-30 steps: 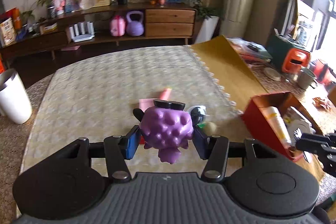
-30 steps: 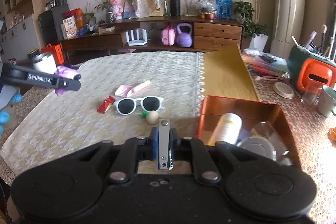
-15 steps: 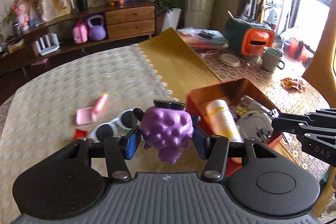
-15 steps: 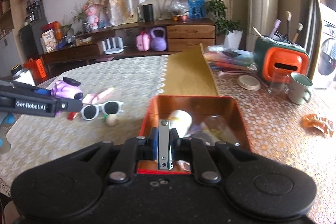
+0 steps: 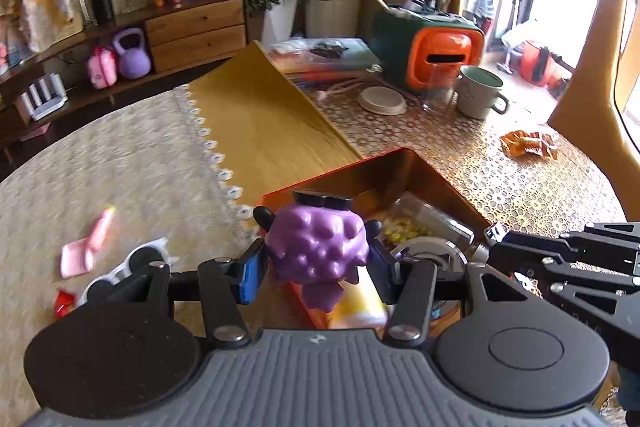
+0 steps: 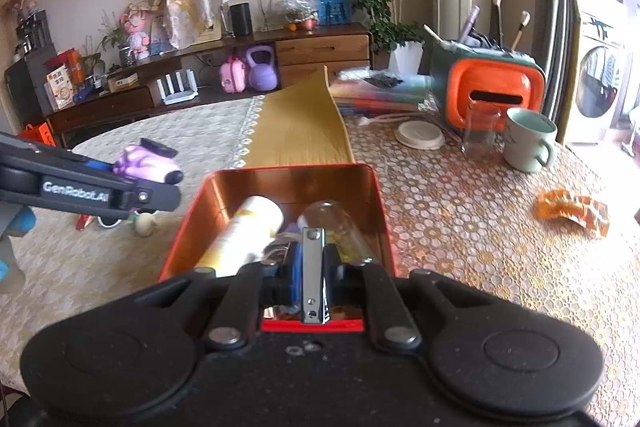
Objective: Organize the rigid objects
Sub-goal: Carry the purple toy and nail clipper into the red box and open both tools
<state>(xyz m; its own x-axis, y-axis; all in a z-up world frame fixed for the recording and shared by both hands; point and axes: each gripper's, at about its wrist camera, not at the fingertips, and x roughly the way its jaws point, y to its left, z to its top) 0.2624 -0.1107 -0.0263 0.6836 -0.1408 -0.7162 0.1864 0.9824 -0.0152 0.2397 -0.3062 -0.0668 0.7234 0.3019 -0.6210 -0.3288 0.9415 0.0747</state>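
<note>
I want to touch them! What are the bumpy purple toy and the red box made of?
The purple toy looks like soft rubber or plastic: matte, bumpy, evenly coloured. The red box looks like metal tin: thin walls and a shiny, coppery inside.

Left wrist view: the sunglasses (image 5: 120,269) lie partly behind the gripper frame; only one lens and part of the white rim show. The purple toy (image 5: 316,251) hides the near wall of the red box (image 5: 432,179) and most of the yellow-white bottle (image 5: 360,307) inside it. Worktop (image 5: 120,167) surface motion-blurred; pink scoop (image 5: 86,247) smeared. The right gripper (image 5: 490,231) runs off the frame's right edge.

Right wrist view: box contents under the clear jar (image 6: 332,223) too jumbled to identify, possibly small yellow pieces. The small red item (image 6: 83,223) is mostly covered by the left gripper's fingers (image 6: 152,195).
</note>
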